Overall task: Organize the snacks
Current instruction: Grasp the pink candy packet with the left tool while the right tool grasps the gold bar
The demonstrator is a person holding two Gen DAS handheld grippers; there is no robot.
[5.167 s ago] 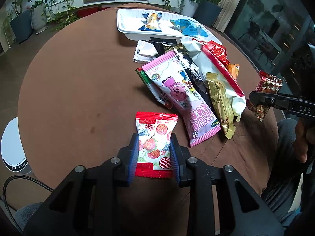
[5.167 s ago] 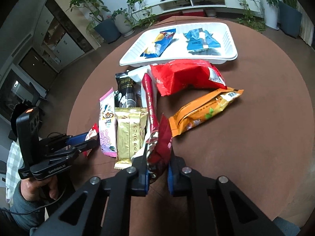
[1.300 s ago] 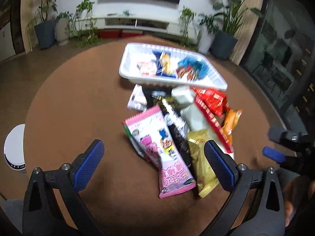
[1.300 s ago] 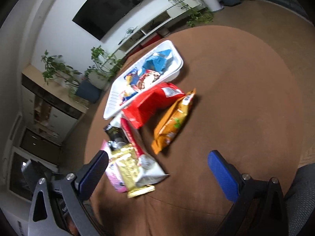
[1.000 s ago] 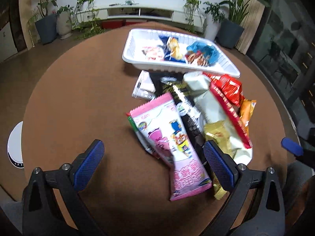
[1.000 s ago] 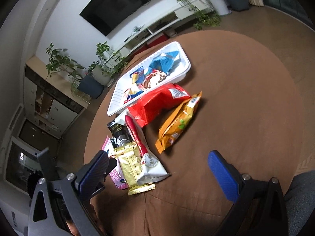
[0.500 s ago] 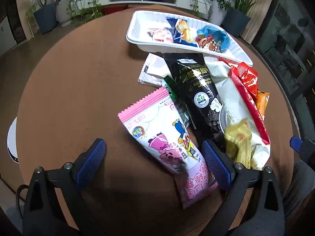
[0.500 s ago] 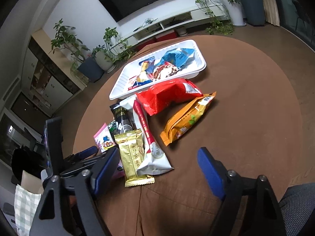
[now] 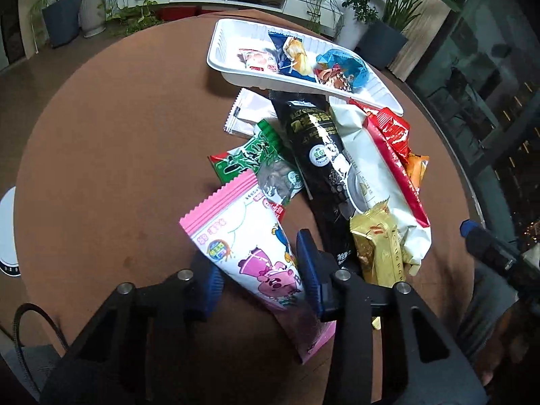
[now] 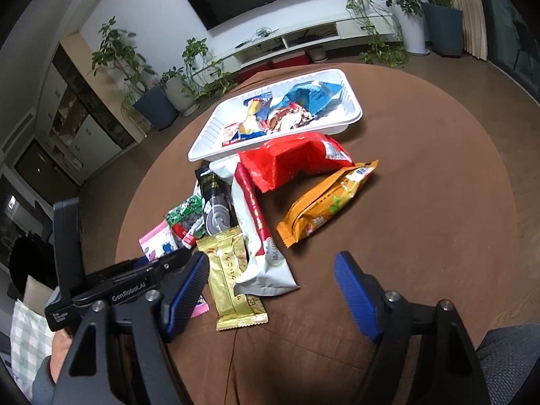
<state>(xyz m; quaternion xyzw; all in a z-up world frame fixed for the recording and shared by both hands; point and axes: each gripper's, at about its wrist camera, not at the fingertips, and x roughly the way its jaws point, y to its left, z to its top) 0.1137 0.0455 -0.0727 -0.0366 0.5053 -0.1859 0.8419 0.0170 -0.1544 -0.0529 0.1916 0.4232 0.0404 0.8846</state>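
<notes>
My left gripper is shut on the pink snack bag, its near end between the fingers; the bag also shows in the right wrist view. My right gripper is open and empty above the table's near edge, with a gold packet and a white-and-red bag just ahead. A white tray at the back holds several small snacks; it also shows in the right wrist view.
Loose on the brown round table: a green packet, a black bag, a white wrapper, a red bag and an orange bag. Plants and a TV shelf stand beyond.
My left gripper has closed from wide open onto the pink bag. My right gripper has dropped lower toward the table and narrowed a little, still open.
</notes>
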